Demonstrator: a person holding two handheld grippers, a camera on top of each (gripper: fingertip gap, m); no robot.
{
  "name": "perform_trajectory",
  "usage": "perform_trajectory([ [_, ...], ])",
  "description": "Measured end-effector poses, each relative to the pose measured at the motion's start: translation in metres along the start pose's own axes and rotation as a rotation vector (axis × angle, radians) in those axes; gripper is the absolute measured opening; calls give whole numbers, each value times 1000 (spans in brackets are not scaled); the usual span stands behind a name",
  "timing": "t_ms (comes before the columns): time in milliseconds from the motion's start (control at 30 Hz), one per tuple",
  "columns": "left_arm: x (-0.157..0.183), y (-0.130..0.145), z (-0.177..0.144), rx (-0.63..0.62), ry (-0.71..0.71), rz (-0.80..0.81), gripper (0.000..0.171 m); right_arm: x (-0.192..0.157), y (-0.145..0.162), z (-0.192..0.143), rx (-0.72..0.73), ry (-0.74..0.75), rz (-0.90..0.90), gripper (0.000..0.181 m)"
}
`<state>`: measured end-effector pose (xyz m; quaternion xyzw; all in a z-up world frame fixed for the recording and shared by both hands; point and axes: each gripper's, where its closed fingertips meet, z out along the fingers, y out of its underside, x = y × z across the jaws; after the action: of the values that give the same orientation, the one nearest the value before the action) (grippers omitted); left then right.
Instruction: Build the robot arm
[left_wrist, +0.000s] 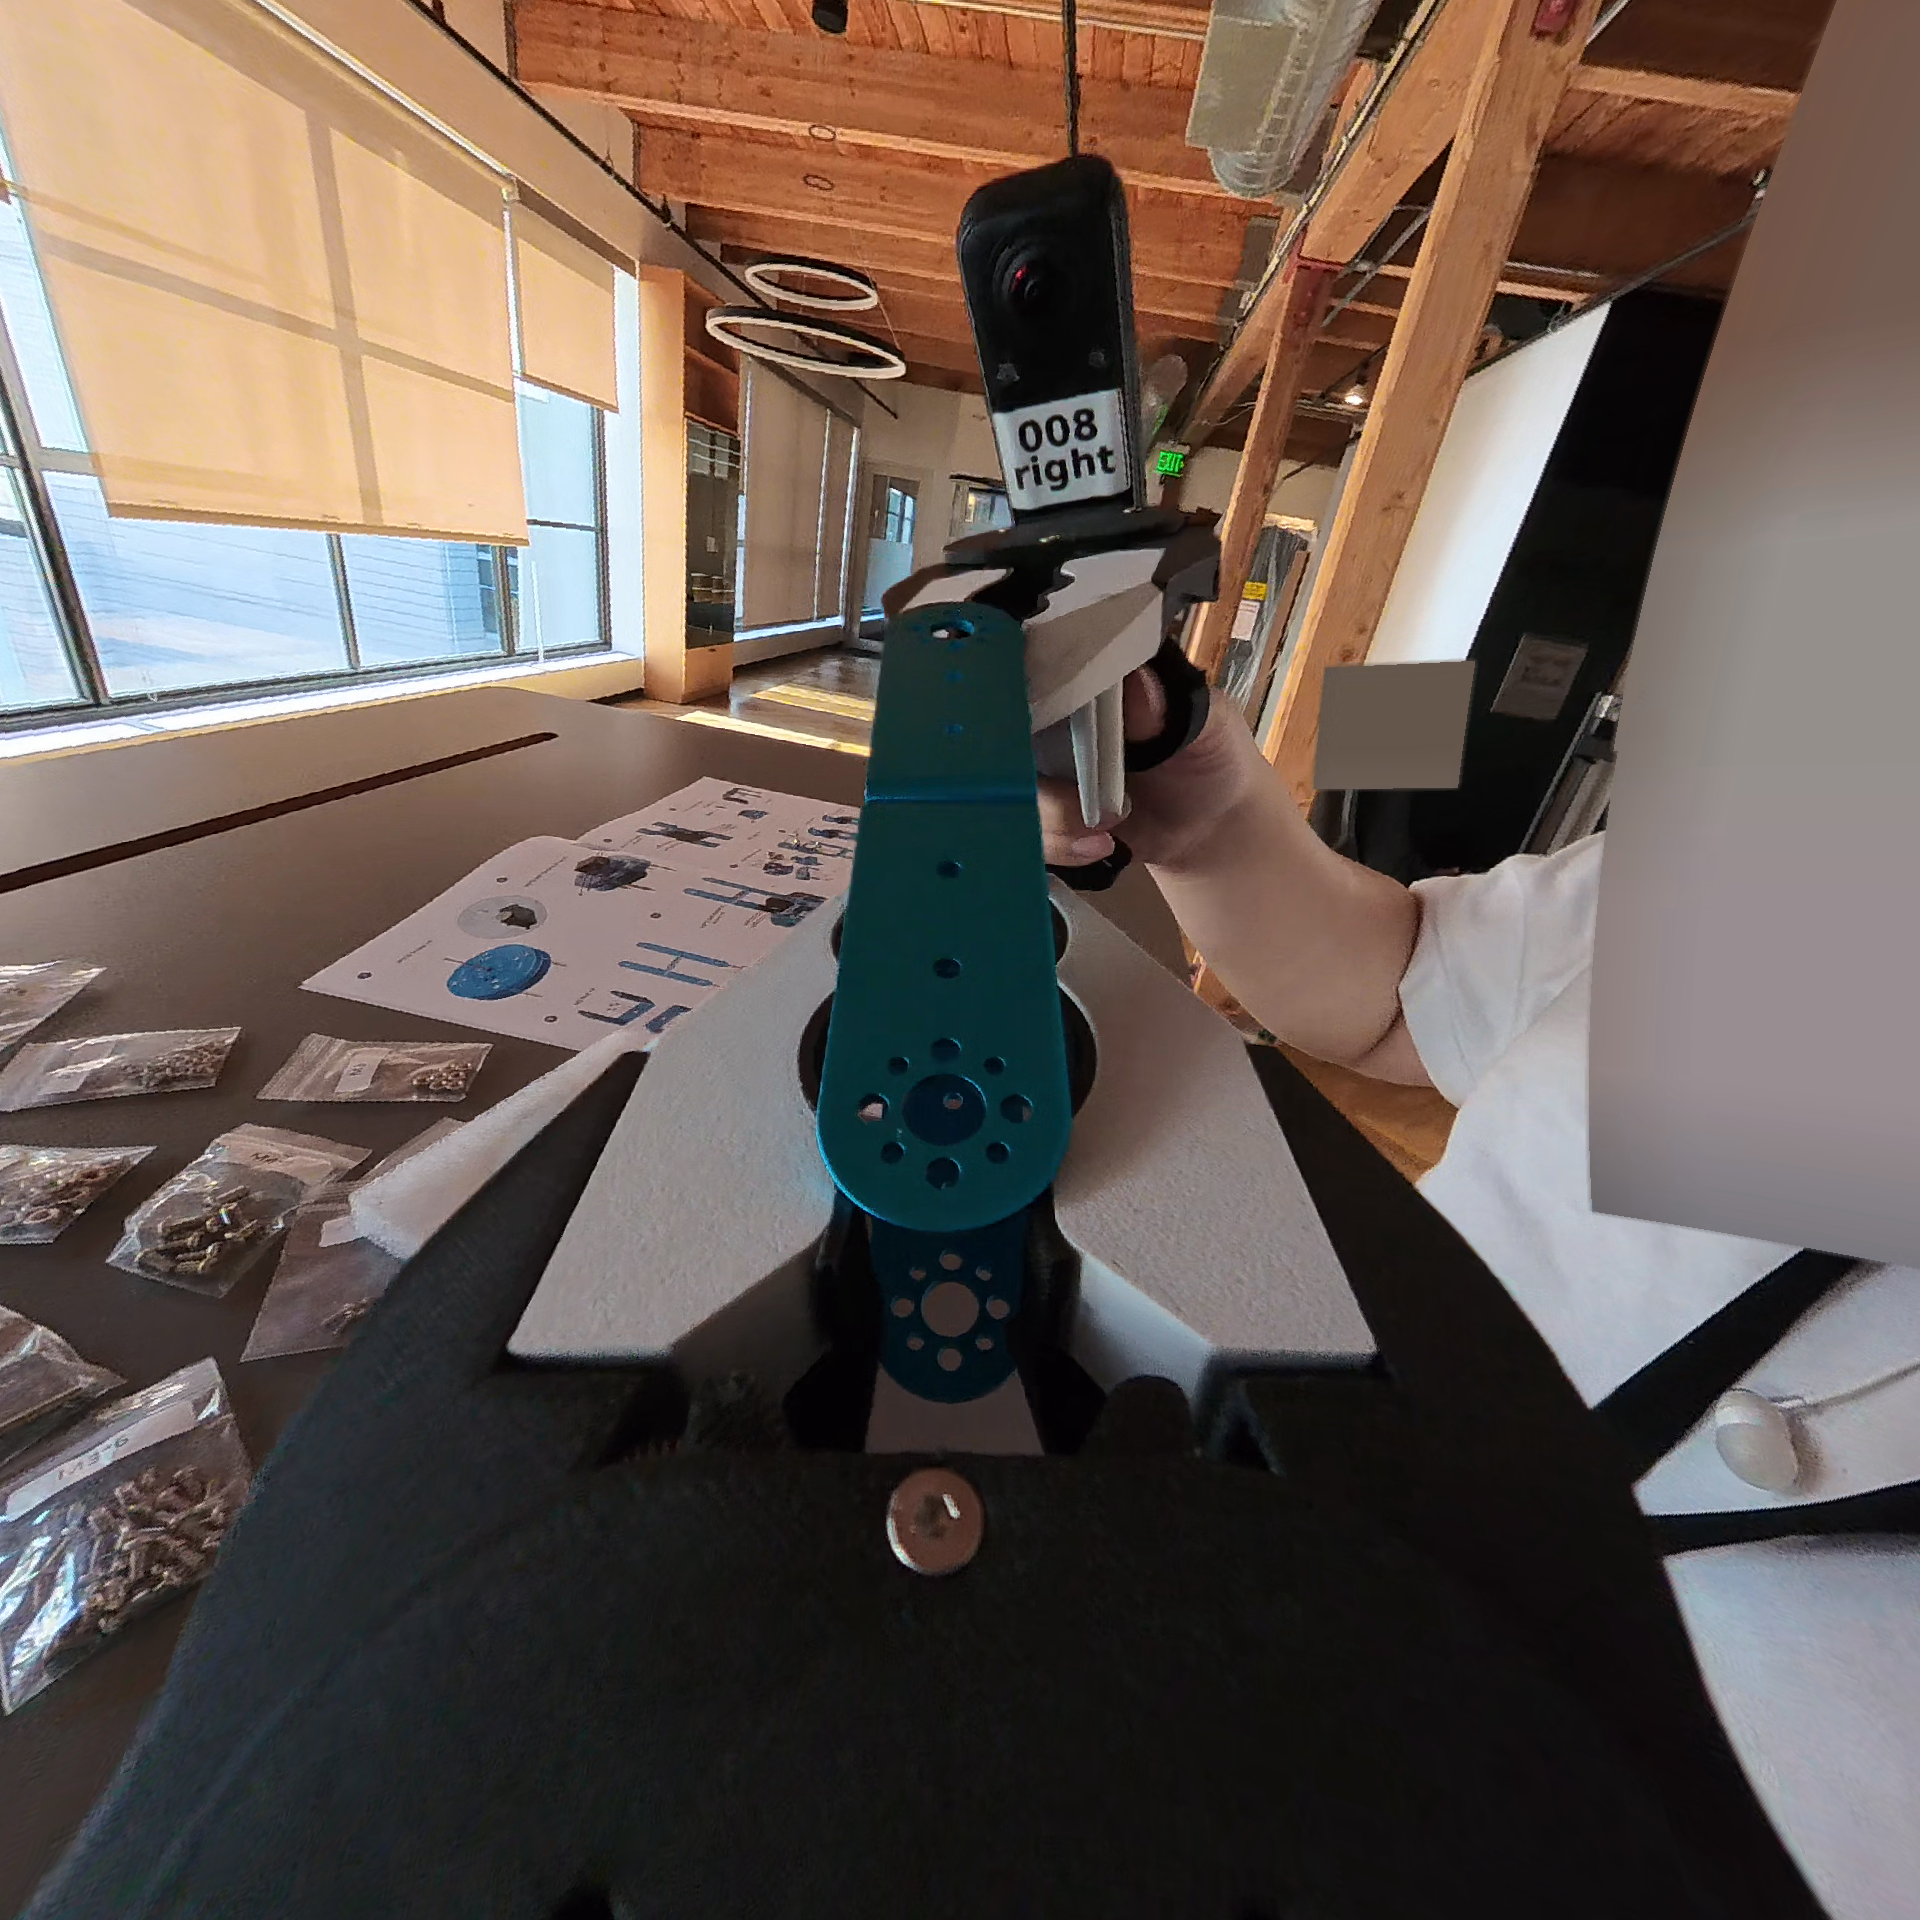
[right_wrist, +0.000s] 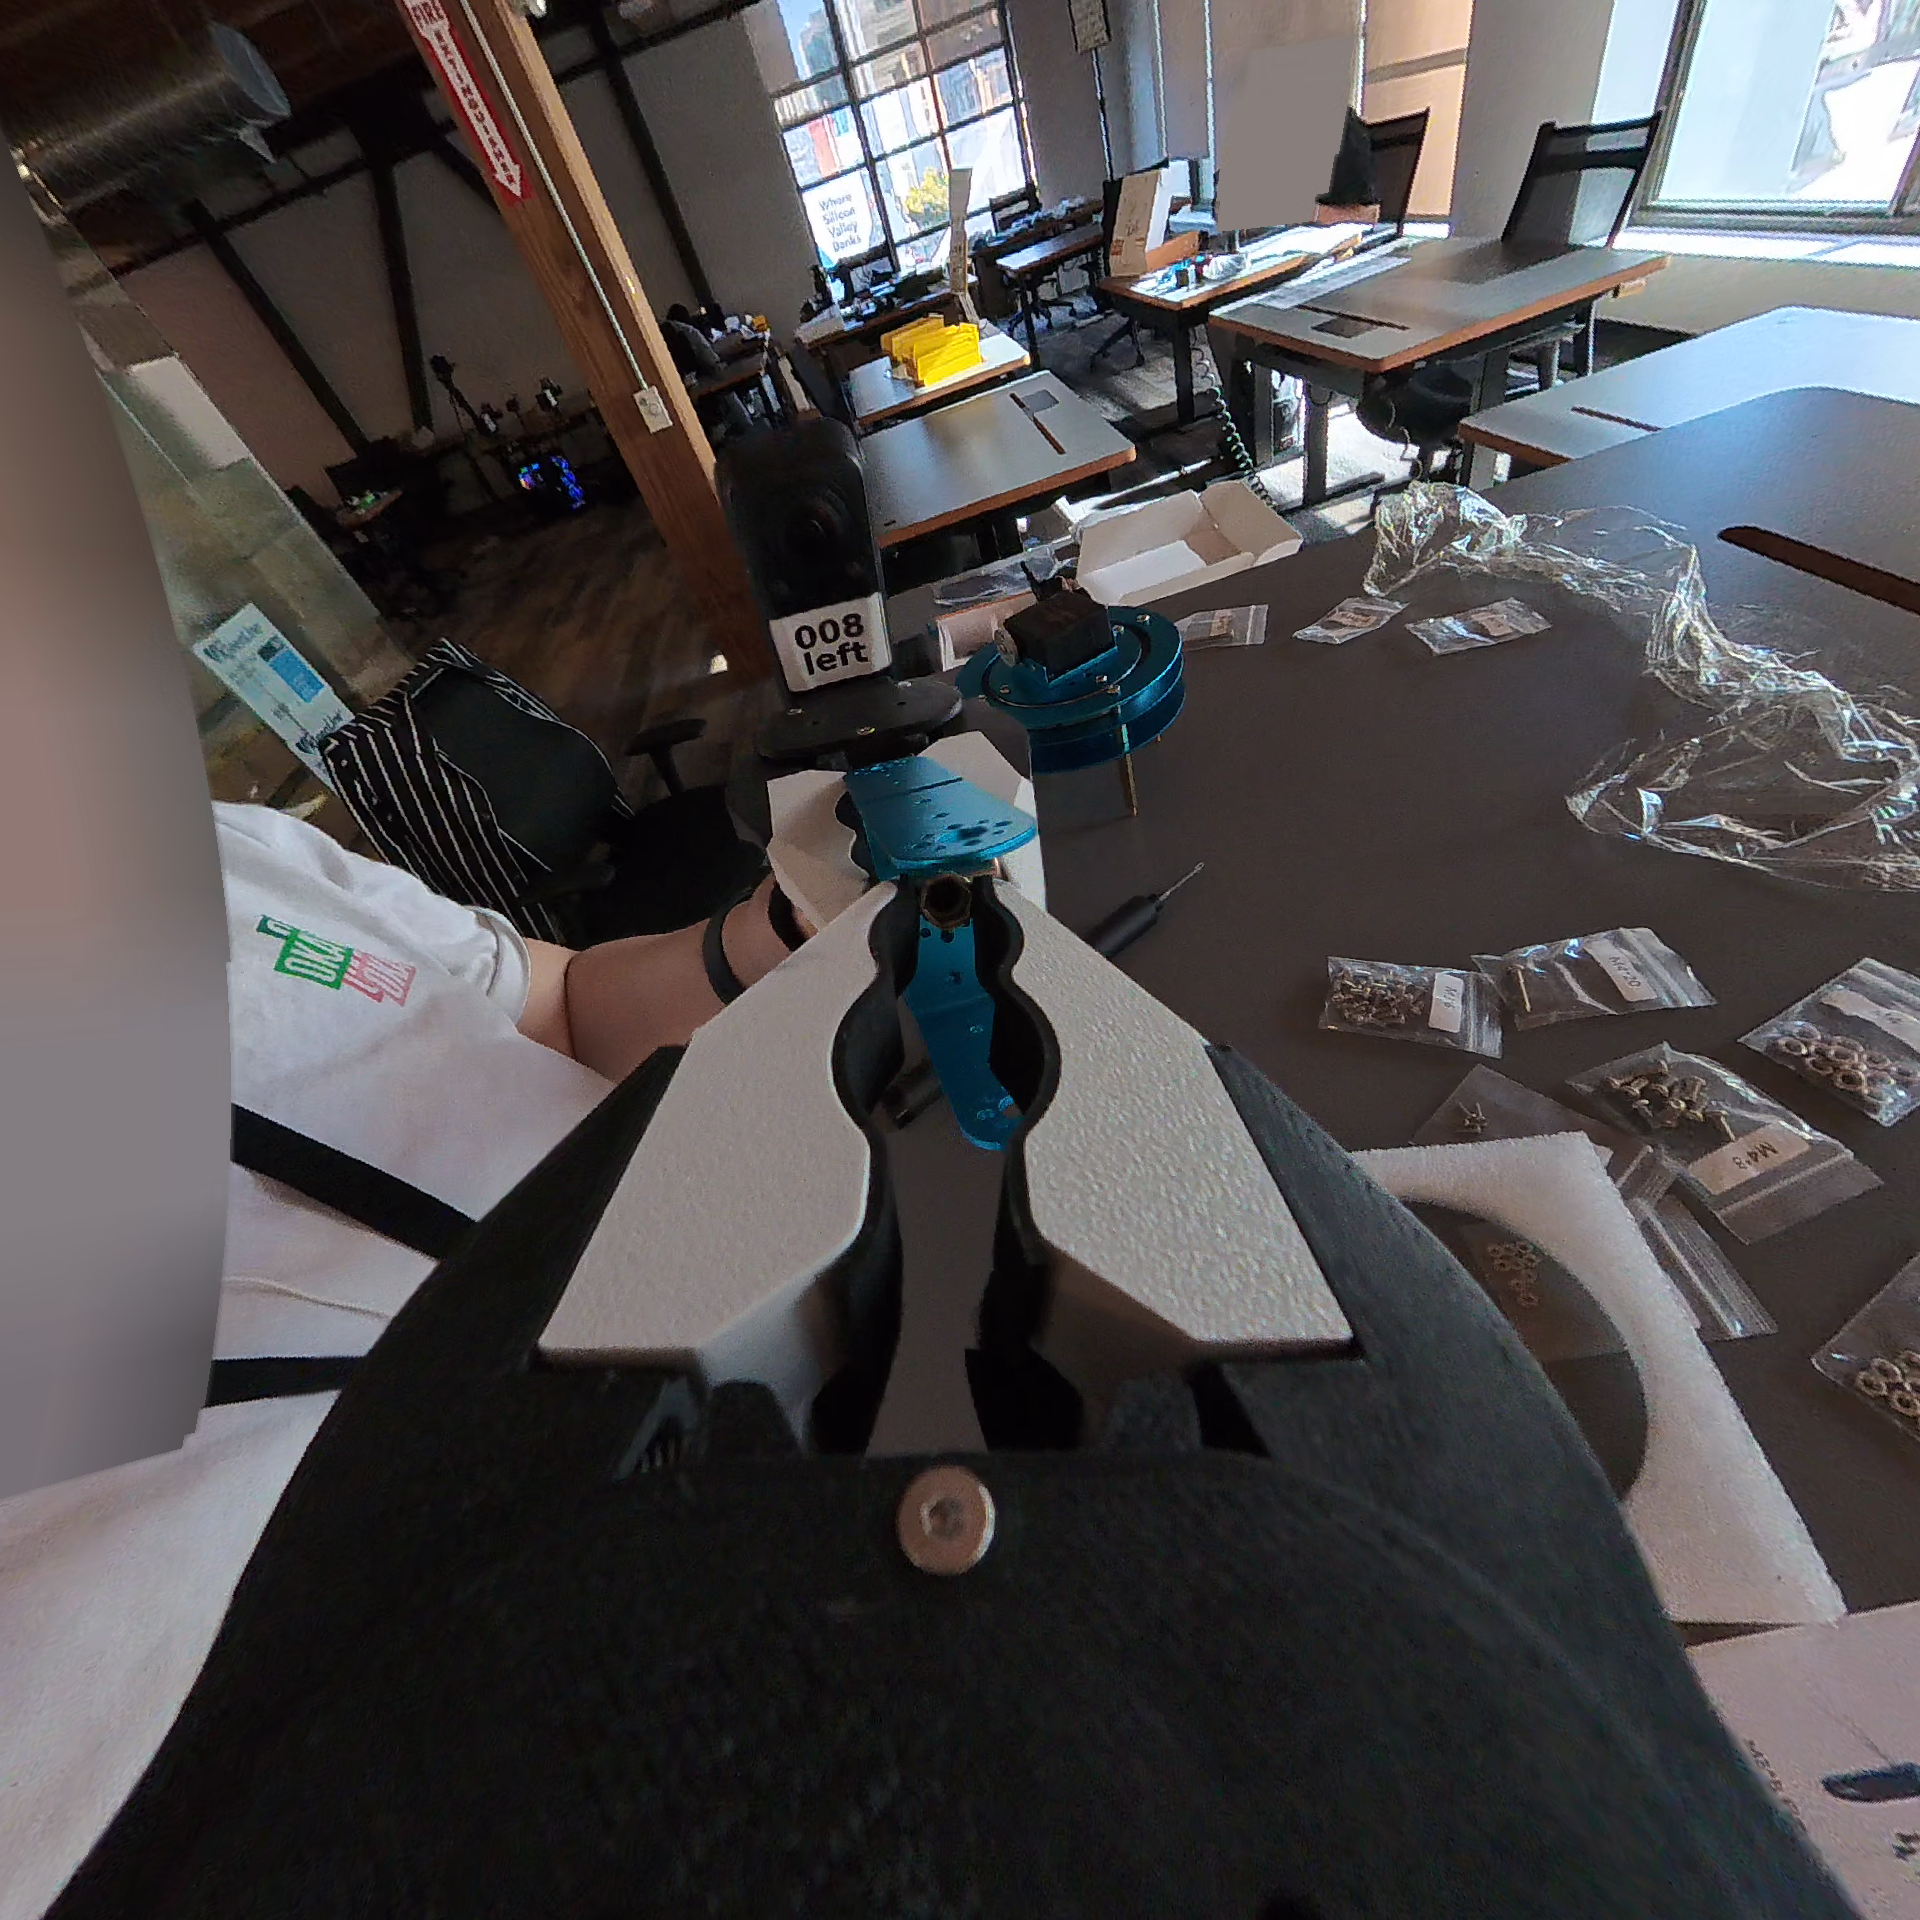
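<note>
While both tools meet above the dark table, we see the left gripper with its white fingers clamped on a blue anodised metal bracket, a long U-shaped strip drilled with rings of holes. One arm of the bracket stands up and away from these fingers toward the right gripper, which a hand holds just behind the bracket's far end.

From the right wrist view, the right gripper has its fingers drawn together on a small brass-coloured fitting at their tips, touching or just under the bracket; whether it is already seated in a hole we cannot tell. The lower arm of the bracket shows between the finger cut-outs. The left gripper grips the bracket's other end.

Beyond the bracket stands a blue round turntable base with a black servo on top. To the right of the bracket lie a small screwdriver, bags of screws and nuts, white foam and crumpled clear plastic wrap. In the left wrist view, printed assembly sheets lie left of the bracket.
</note>
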<state>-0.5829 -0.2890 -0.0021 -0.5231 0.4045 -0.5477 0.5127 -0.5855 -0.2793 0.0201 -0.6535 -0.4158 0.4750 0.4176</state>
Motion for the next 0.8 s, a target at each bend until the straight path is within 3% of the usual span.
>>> perform_trajectory([
  [300,-6,0,-1,8,-61,49,31,7,3,1,56,12,158,10],
  [467,-11,-5,-5,38,-89,56,26,9,12,5,48,-19,261,10],
  [800,-5,10,6,-42,-38,25,26,11,8,-4,91,-68,161,10],
])
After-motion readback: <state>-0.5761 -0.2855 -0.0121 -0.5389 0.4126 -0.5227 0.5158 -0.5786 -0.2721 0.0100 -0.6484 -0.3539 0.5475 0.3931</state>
